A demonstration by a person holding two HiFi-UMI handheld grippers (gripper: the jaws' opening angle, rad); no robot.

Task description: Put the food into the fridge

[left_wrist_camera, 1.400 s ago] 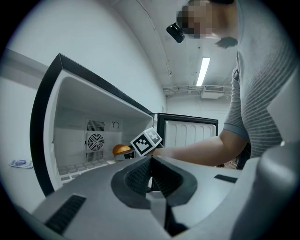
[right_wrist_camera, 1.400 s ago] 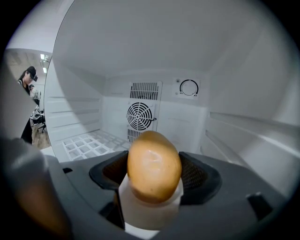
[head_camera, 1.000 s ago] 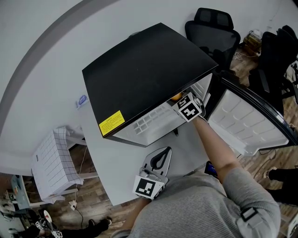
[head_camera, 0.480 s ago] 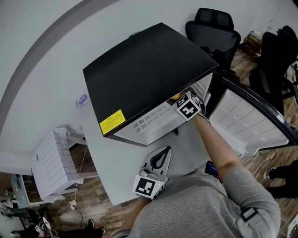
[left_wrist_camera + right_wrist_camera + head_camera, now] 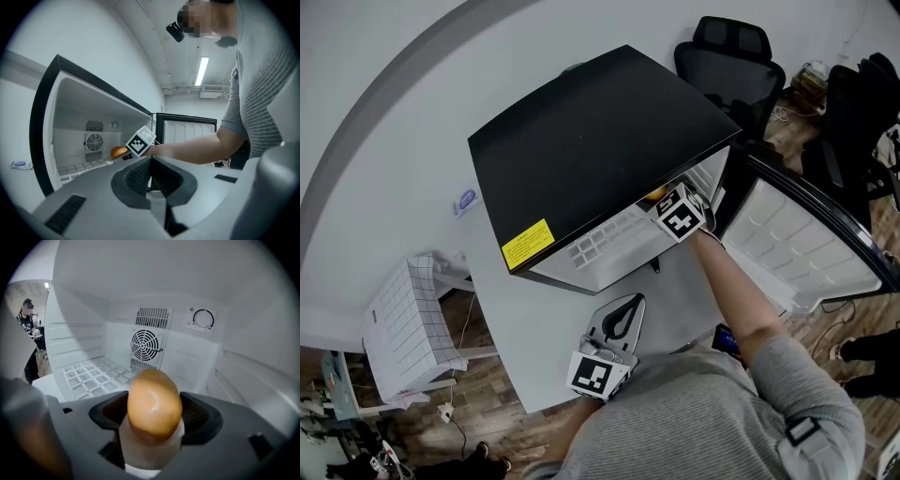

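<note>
A small black fridge (image 5: 600, 141) with a white inside stands on the table, its door (image 5: 811, 239) swung open to the right. My right gripper (image 5: 154, 416) is shut on a golden-brown bread roll (image 5: 154, 404) and holds it just inside the fridge mouth, above the white grid shelf (image 5: 93, 376). The roll (image 5: 654, 195) peeks out under the fridge's top edge in the head view, and the left gripper view shows the roll (image 5: 119, 152) too. My left gripper (image 5: 150, 176) rests near the table's front edge, jaws together with nothing between them.
A fan grille (image 5: 146, 345) and a dial (image 5: 203, 318) sit on the fridge's back wall. A black office chair (image 5: 736, 61) stands behind the fridge. A white checked cloth (image 5: 408, 323) lies on a low stand at the left. A person (image 5: 28, 333) stands in the distance.
</note>
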